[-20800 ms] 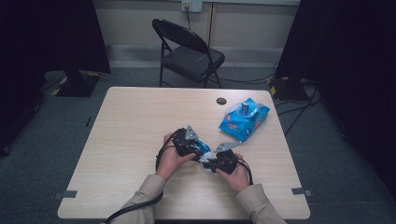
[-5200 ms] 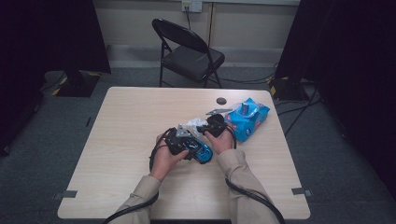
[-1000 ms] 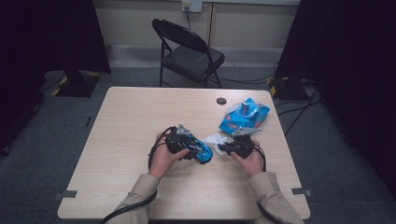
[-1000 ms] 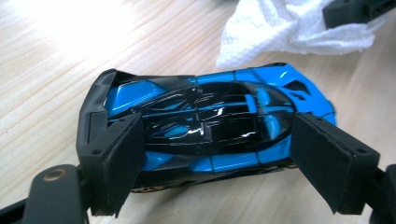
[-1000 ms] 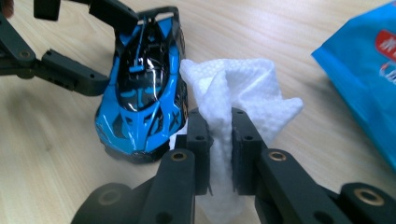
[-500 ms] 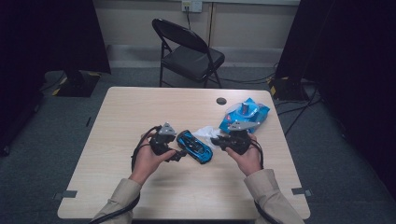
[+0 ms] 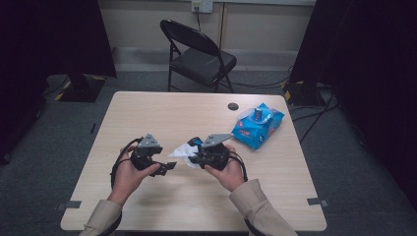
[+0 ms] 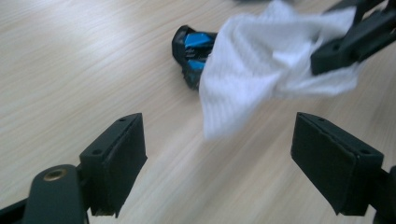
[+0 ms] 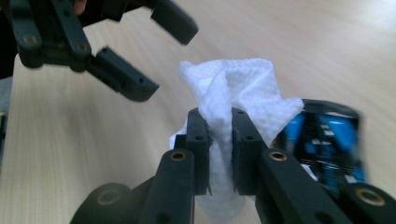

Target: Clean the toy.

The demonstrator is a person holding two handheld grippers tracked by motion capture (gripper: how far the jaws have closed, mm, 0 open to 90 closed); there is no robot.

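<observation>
Wipe pinched; left hand-held gripper wide.

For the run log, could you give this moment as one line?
left gripper open, empty | right gripper shut on white wipe | blue toy car on table

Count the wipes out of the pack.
1. A white wipe is pinched in the right claw, just above the toy car. More may be hidden inside the blue pack at the table's far right.

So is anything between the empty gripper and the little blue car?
Yes. Seen from the left gripper, the white wipe held by the right gripper hangs partly in front of the blue toy car lying on the table.
</observation>
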